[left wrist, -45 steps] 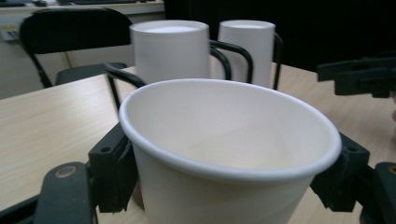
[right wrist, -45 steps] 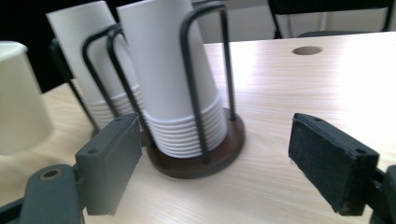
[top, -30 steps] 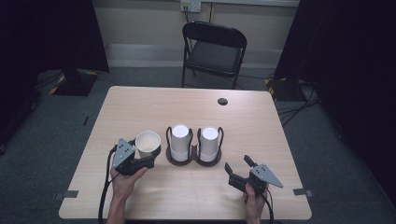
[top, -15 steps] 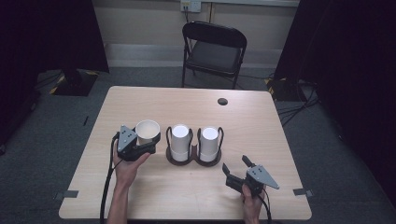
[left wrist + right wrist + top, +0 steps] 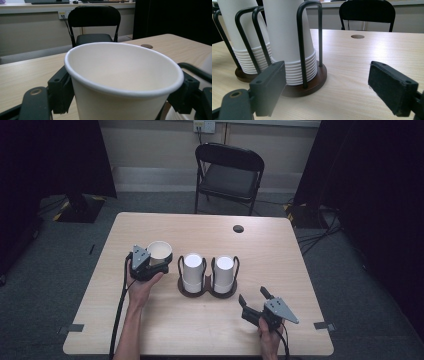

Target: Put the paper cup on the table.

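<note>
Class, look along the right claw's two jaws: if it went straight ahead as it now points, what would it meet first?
Probably bare table: the right claw aims just past the cup holder with its stacked paper cups, which its near-side jaw might clip. Depth is unclear.

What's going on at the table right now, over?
Left gripper clasps upright paper cup, jaws just been easing wider. Right gripper open, empty, near the cup holder. Nothing blocking.

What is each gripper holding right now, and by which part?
The left gripper holds an upright paper cup, its fingers on opposite sides of the wall just under the rim. The right gripper is open and holds nothing.
</note>
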A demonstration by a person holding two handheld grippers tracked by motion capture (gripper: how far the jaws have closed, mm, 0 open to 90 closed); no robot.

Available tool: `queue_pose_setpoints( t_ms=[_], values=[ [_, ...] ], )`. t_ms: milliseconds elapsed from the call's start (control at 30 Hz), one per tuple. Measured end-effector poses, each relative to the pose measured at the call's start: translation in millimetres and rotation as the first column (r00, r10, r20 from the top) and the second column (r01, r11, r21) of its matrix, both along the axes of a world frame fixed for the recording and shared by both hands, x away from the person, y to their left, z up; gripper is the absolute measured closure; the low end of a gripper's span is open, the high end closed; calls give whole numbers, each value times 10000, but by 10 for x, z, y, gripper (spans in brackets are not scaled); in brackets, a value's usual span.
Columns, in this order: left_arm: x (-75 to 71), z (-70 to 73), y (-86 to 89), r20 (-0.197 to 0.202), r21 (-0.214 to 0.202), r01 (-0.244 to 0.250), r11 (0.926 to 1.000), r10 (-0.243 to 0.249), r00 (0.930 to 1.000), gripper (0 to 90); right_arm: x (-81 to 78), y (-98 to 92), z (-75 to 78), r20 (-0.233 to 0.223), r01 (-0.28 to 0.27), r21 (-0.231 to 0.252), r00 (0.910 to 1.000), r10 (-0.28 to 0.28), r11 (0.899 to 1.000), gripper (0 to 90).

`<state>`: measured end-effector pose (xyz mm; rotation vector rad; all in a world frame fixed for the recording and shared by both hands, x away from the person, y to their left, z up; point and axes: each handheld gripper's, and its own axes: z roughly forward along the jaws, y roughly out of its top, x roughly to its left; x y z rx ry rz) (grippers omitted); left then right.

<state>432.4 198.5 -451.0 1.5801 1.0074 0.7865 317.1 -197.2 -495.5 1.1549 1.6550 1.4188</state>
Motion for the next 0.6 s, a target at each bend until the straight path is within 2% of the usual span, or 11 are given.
queue_pose_setpoints(
  t_ms=[267,367,500,600],
  values=[
    [121,-169,-11,-633,-90,64,9999,-69,9980,211,3,-7,1,-72,-33,97,10000,33,9999,144],
    [152,-229,-38,-768,144,231,9996,-220,9968,209,6,-9,0,-89,-45,126,9999,46,9999,144],
    [170,-279,-45,-992,113,429,9990,-416,9942,205,6,-13,0,-91,-73,158,9999,74,9998,144],
    [168,-296,-55,-1050,373,352,9987,-311,9940,203,7,-14,0,-71,-74,168,9999,76,9998,144]
  ],
)
